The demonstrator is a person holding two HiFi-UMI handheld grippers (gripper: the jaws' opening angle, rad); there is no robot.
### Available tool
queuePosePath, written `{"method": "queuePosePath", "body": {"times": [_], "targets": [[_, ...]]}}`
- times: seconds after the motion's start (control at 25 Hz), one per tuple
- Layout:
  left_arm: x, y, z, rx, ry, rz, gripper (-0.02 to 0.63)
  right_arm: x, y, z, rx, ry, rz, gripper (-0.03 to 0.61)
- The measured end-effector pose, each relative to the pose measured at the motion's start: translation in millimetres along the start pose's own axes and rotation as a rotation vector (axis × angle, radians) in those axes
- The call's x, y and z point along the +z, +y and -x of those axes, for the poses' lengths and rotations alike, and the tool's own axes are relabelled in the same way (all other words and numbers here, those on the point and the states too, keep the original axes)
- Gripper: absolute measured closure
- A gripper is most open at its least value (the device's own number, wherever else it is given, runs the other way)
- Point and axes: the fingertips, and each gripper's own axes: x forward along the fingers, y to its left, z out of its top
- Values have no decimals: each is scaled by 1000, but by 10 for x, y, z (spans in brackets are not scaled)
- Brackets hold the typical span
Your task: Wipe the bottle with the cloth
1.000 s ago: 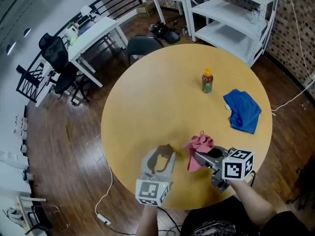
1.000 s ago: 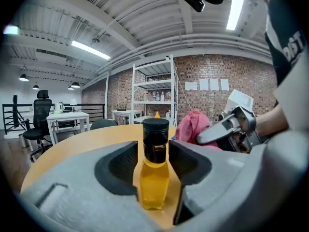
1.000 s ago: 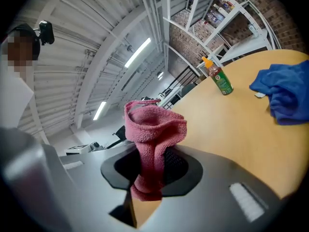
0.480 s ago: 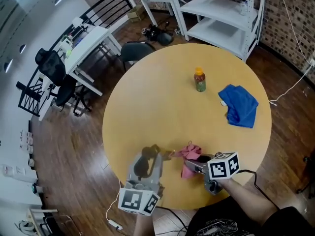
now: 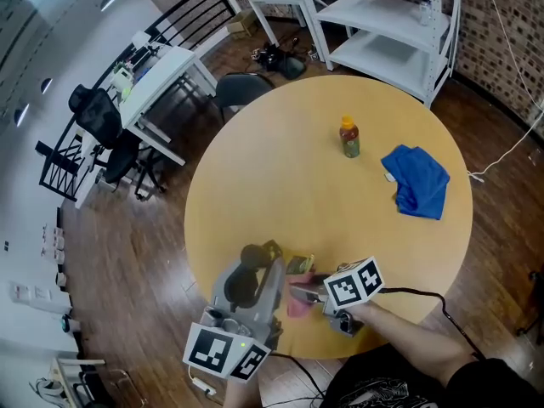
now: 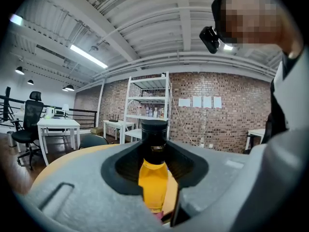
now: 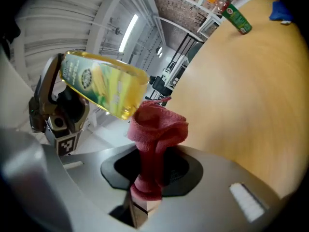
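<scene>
The left claw is clenched on the bottle, a clear plastic one full of yellow liquid with a black cap. It holds the bottle in the air over the near edge of the counter, lying well over rather than upright. The right claw is pinched shut on a red cloth, whose bunched top stands up at the bottle's lower end. Whether they touch or are only just beside each other, I cannot tell.

The main risk is in the grip on the bottle. The plastic is smooth and round and the bottle is full and heavy. A firm rub from the cloth would push sideways on it, so it could twist or slide out between the pads. Over the near edge it might then drop past the counter to the floor.

The cloth is held by one narrow fold, so a dragging stroke may pull it free or let it bunch up without wiping.

A second bottle and a blue cloth lie toward the far right edge, well apart from this.
</scene>
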Motion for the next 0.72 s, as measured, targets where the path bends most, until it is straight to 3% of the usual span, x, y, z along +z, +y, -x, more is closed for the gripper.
{"method": "queuePosePath", "body": {"times": [0.4,0.72], "targets": [[-177,14,37,21,38,-2,474,221,-279,323,-48,-82,-33,480],[-383,-9,31,30,63,-29,474,385,-507,619,-165,-148,9,480]]}}
